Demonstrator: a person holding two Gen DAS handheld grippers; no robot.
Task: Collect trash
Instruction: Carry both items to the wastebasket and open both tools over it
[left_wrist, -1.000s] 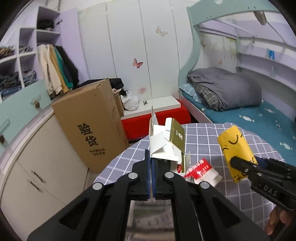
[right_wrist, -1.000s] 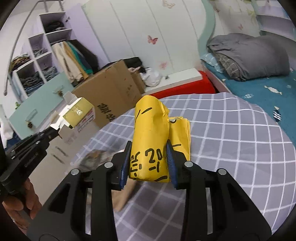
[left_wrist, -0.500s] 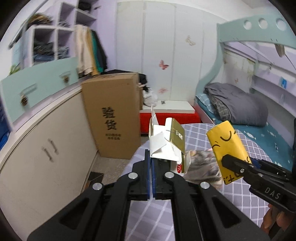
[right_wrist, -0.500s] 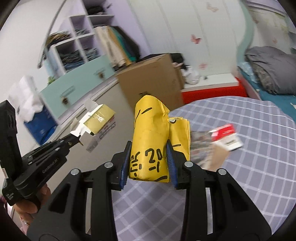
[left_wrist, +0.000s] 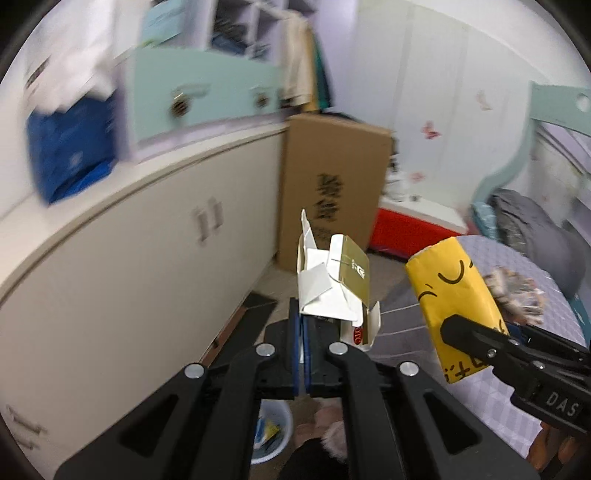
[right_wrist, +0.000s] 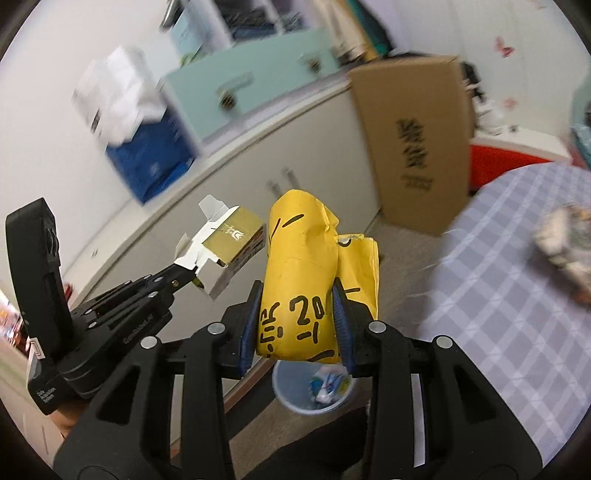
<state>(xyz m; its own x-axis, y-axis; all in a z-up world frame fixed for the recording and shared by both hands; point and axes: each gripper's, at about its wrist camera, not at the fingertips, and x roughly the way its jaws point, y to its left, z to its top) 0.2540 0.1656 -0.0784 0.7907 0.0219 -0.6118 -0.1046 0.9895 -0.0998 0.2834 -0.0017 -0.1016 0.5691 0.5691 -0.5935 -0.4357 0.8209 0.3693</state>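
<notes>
Left gripper (left_wrist: 303, 345) is clamped on a flap of the torn white and gold carton (left_wrist: 334, 291), jaws pressed nearly together on the thin card; the carton stands up above the fingertips, open flaps splayed. From the right wrist view the same carton (right_wrist: 225, 243) hangs in the air to the left, off the table. Right gripper (right_wrist: 297, 325) is clamped on the crumpled yellow paper bag (right_wrist: 304, 273), 1 blue pad on each side of it; black marks and the digits 20 show on its face. In the left wrist view the yellow bag (left_wrist: 456, 295) sits just beside the carton, apart from it. Below both grippers a pale bin (right_wrist: 314, 387) stands on the floor with a few wrappers already inside; in the left wrist view only part of the bin (left_wrist: 275, 432) shows between the gripper arms. Table with checked cloth (right_wrist: 517, 288) lies to the right, a blurred wrapper (right_wrist: 565, 236) on it. Cardboard box (left_wrist: 332, 192) stands against the cabinet (left_wrist: 129, 258).
</notes>
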